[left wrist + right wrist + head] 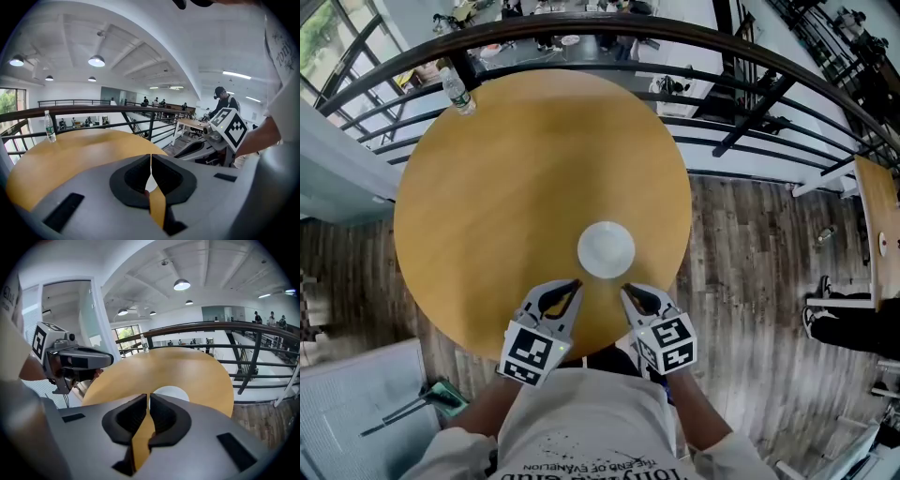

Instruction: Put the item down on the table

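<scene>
A white round plate point(606, 249) lies flat on the round wooden table point(516, 169), near its front edge; in the right gripper view the white round plate point(173, 392) shows just beyond the jaws. My left gripper point(575, 284) hovers at the plate's near left, jaws together and empty. My right gripper point(625, 290) hovers at the plate's near right, jaws closed with nothing between them. In the left gripper view my left gripper point(151, 161) shows closed jaws, and a sliver of the plate point(151, 184) peeks below them. My right gripper point(148, 401) is also shut there.
A clear water bottle point(457, 92) stands at the table's far left edge, by the dark curved railing point(694, 37). Wood-plank floor point(759, 244) lies to the right. Another wooden table point(879, 220) and seated person's legs are at far right.
</scene>
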Tool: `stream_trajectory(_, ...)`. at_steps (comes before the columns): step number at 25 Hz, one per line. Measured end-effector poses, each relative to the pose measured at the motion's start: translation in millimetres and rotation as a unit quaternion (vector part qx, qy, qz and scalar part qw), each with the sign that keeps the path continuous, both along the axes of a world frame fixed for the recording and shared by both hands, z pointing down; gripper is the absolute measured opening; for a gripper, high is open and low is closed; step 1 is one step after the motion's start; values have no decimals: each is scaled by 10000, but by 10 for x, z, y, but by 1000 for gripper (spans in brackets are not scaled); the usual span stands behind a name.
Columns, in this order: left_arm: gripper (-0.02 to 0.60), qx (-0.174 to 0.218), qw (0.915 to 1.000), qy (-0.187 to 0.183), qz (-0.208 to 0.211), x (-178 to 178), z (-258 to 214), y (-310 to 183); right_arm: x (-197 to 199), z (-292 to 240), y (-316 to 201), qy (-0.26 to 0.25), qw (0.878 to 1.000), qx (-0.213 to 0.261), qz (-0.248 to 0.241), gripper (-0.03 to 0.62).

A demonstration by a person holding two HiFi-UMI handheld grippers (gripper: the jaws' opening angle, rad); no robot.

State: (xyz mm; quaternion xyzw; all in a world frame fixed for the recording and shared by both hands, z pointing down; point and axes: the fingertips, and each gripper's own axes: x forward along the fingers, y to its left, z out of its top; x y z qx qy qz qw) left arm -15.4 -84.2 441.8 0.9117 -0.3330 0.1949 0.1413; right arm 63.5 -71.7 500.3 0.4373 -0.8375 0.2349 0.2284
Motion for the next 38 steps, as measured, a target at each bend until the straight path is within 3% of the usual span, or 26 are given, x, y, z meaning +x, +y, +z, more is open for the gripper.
stream_trajectory(11, 28, 44, 9999, -38, -116, -96, -168, 219, -48, -395, 115, -417, 9988, 219, 110, 29)
stream_trajectory(16, 28, 7, 9998, -17, -187, -171, -155, 213, -46, -501, 68, -340, 9982, 427, 232, 25)
stream_trajectory(38, 28, 34, 10000, 1, -1, 40, -216, 234, 112, -456, 162, -169, 9989, 331, 293, 25)
